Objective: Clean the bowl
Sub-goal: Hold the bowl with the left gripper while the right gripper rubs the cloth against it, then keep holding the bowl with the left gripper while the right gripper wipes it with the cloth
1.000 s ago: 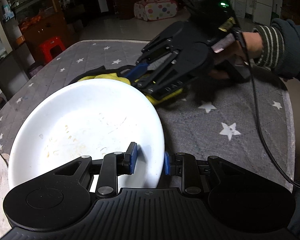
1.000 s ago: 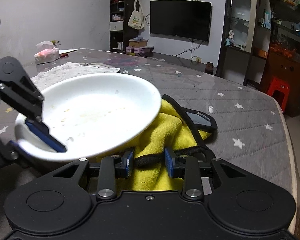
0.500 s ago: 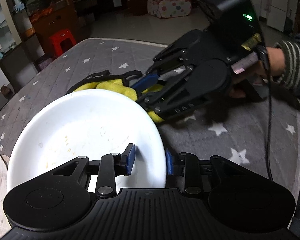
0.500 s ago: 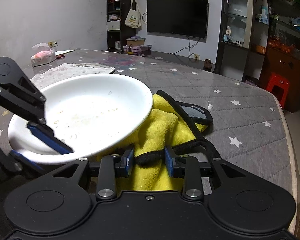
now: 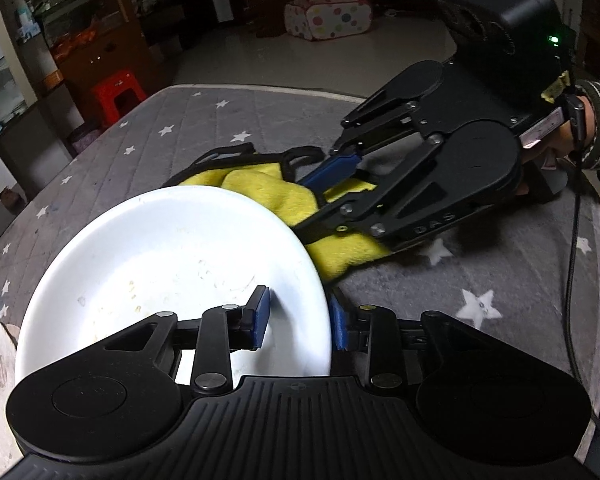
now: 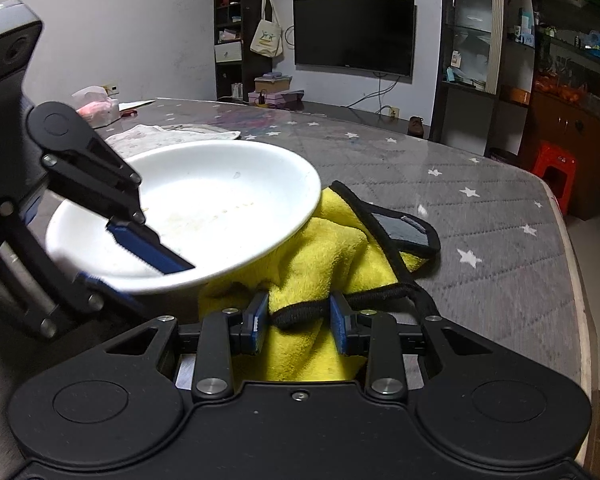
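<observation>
A white bowl [image 5: 172, 264] with small food specks inside is tilted above the grey star-patterned table. My left gripper [image 5: 298, 322] is shut on the bowl's near rim, one blue pad inside and one outside. In the right wrist view the same bowl [image 6: 220, 200] hangs at left, held by the left gripper [image 6: 140, 256]. A yellow cloth [image 6: 320, 252] with black trim lies bunched under and beside the bowl. My right gripper [image 6: 300, 320] is shut on the cloth's black edge. In the left wrist view the right gripper [image 5: 336, 184] bites the yellow cloth [image 5: 276, 196] behind the bowl.
A pale cloth [image 6: 172, 136] and a tissue pack [image 6: 96, 106] lie at the table's far side. The table edge [image 6: 572, 240] runs along the right. A red stool [image 5: 116, 94] stands on the floor beyond the table. A cable [image 5: 572, 280] trails from the right gripper.
The bowl has tipped and drawn a little away from the right gripper, exposing more yellow cloth. The right gripper with the cloth has lifted slightly. Both grips are unchanged.
</observation>
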Demonstrator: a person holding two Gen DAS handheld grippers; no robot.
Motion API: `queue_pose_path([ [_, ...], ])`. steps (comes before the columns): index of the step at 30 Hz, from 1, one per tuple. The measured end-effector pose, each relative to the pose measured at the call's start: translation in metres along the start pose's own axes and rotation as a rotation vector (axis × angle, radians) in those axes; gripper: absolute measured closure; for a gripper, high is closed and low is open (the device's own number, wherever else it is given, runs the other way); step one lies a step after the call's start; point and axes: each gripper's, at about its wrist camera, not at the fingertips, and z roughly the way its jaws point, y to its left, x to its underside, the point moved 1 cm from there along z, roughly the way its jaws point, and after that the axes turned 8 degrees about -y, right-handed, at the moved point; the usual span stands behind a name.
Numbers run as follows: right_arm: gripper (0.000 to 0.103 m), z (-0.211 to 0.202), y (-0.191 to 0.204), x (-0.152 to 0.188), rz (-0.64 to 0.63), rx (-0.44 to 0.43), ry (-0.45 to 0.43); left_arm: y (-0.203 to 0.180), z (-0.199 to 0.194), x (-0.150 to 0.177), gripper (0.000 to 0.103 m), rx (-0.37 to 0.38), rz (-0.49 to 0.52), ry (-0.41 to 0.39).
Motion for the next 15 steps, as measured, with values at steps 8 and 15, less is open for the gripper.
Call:
queue_pose_path([
  [8,0.069,-0.029,0.017,0.014,-0.007,-0.008,-0.002,-0.004,-0.002,0.005,0.072,0.074,0.033,-0.003],
  [15,0.069,-0.034,0.022,0.015,-0.025,-0.018,-0.002,-0.004,-0.002,0.008,0.072,0.115,0.062,0.0],
])
